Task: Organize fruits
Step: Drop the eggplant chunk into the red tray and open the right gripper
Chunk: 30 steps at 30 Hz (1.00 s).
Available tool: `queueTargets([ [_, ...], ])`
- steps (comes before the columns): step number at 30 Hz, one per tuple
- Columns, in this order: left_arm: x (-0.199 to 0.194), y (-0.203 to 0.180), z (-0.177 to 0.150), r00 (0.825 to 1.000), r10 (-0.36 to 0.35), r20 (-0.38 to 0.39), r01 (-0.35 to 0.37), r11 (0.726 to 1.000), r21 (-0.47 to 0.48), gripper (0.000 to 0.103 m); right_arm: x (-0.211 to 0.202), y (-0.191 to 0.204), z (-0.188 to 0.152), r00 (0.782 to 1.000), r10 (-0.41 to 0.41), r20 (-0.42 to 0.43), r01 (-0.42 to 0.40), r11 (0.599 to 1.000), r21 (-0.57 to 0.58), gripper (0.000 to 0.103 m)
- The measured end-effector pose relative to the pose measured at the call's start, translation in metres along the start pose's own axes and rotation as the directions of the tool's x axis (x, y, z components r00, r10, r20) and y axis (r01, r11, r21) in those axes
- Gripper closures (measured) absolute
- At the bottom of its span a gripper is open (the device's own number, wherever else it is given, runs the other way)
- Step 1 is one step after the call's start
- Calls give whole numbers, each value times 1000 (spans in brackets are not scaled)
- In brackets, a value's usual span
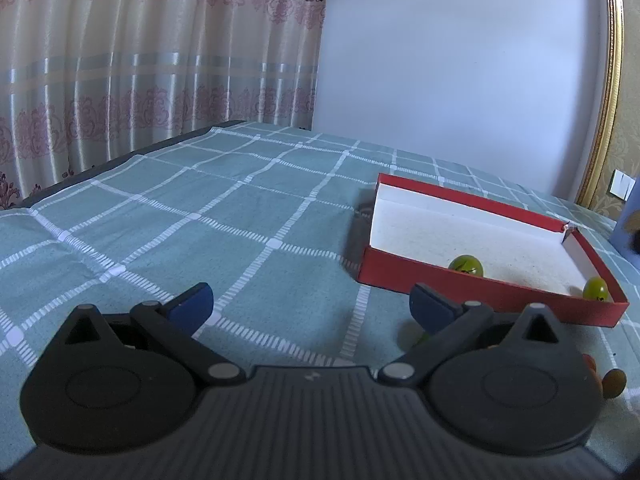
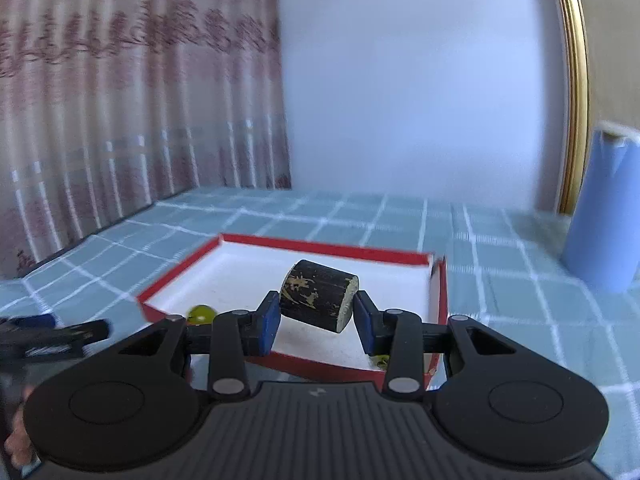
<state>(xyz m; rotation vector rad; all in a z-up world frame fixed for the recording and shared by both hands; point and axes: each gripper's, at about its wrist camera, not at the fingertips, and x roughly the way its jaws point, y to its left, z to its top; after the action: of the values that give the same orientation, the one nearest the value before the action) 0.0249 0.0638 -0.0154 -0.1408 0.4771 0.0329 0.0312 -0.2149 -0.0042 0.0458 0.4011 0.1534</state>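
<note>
Right wrist view smeared by motion blur: curtain (image 2: 120,100) pattern unreadable, checked cloth (image 2: 500,240) lines soft. Blue container (image 2: 604,208) cut off by right edge. Green fruit (image 2: 202,314) half hidden behind a finger link; another (image 2: 380,361) barely peeks out.

Left wrist view: small fruit (image 1: 420,336) mostly hidden behind the right finger; reddish and brownish pieces (image 1: 614,380) tucked behind the gripper body, kind unclear.

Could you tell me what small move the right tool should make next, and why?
Probably lower a little and open. The right tool grips a dark cylindrical piece already above the white floor of the red box, where a green fruit already lies. The left tool is open and empty, out of the way.
</note>
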Motion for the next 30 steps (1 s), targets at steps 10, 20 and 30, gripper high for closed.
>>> queueTargets([
  [10, 1, 0, -1, 1000, -5, -6, 5, 1000, 3, 0, 63, -20, -11, 990, -74, -116, 78, 996, 33, 63],
  [20, 3, 0, -1, 1000, -1, -11, 1, 1000, 1, 0, 58, -17, -20, 988, -127, -85, 127, 992, -10, 38],
  [30, 1, -2, -1, 1000, 9, -12, -9, 1000, 8, 0, -8, -62, -45, 972, -229, 45, 222, 967, 125, 35],
])
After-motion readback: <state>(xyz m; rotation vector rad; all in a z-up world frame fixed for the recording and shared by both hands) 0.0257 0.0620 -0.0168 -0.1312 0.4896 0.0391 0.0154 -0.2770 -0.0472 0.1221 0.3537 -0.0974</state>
